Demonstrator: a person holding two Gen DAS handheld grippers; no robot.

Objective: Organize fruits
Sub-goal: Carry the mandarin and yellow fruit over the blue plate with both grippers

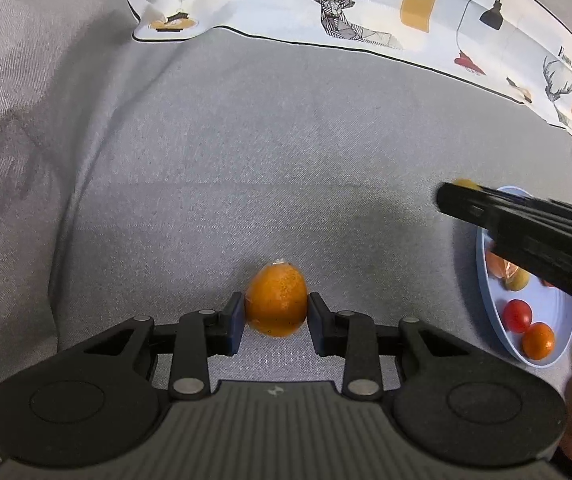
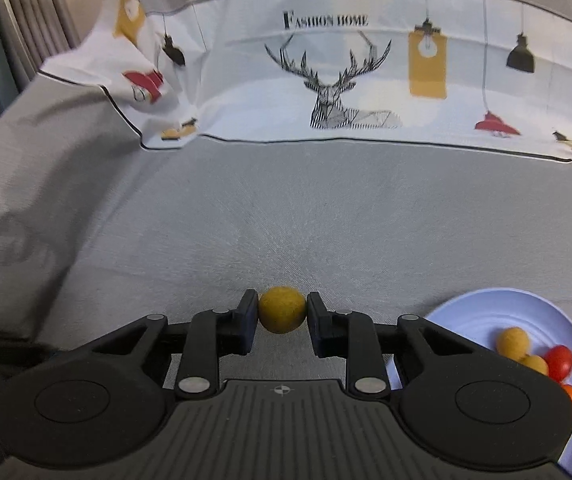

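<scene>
Left wrist view: camera mounted just behind the left gripper (image 1: 276,312), looking steeply down and forward along its jaws at the grey cloth (image 1: 246,160) from close range; the patterned sheet (image 1: 365,12) curves across 12 to 2 o'clock, the blue plate (image 1: 557,320) sits at 3 to 4 o'clock. Right wrist view: camera behind the right gripper (image 2: 282,312), tilted less steeply, equally near; sheet (image 2: 345,80) at 12 o'clock, plate (image 2: 485,312) at 4 o'clock. Shared: the cloth, sheet and plate; the right gripper (image 1: 525,232) crosses the left view at 3 o'clock.
</scene>
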